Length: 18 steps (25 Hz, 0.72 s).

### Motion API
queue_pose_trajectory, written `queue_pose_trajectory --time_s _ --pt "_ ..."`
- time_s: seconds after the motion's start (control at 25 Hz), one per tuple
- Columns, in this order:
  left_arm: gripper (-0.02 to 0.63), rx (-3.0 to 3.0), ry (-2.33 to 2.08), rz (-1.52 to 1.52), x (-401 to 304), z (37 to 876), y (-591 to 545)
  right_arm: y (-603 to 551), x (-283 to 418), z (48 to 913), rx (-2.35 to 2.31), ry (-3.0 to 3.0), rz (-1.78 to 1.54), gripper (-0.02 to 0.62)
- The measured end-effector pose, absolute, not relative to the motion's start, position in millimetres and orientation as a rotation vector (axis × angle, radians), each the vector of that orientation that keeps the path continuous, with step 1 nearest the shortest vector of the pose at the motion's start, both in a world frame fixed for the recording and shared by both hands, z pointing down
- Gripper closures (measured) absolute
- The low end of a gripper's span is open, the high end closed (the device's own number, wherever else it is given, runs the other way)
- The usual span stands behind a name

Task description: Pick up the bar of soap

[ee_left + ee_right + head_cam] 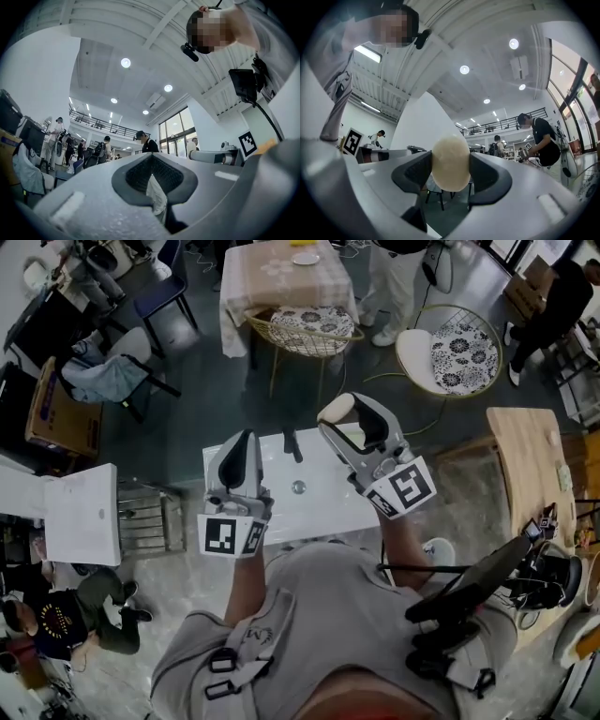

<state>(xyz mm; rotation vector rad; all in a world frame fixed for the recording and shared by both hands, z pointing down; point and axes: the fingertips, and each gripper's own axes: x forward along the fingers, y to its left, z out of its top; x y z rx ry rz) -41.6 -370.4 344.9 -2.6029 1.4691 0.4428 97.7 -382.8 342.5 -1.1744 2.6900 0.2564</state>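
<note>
The bar of soap (451, 161) is a cream oval, and my right gripper (451, 169) is shut on it, one dark pad pressing on each side. In the head view the soap (335, 409) shows at the tip of the right gripper (341, 416), lifted and tilted up over the far right part of a white washbasin (323, 507). My left gripper (246, 439) points away from me over the basin's left part. In the left gripper view its jaws (151, 161) are shut with nothing between them, and both gripper views face up toward the ceiling.
A black tap (292, 444) and a drain (298, 487) sit on the basin. A white cabinet (82, 512) stands to the left, a wooden table (530, 465) to the right. Beyond are a cloth-covered table (281, 277), round patterned chairs (450, 352) and several people.
</note>
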Motion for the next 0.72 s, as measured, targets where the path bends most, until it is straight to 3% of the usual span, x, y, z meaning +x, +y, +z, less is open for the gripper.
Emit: queue_pose_trajectory --time_s 0.72 --pt "0.614 -2.626 1.486 0.439 -43.5 351.4 -369.5 -390.7 94.3 348.8 -1.198 2.737 0.278 0.341"
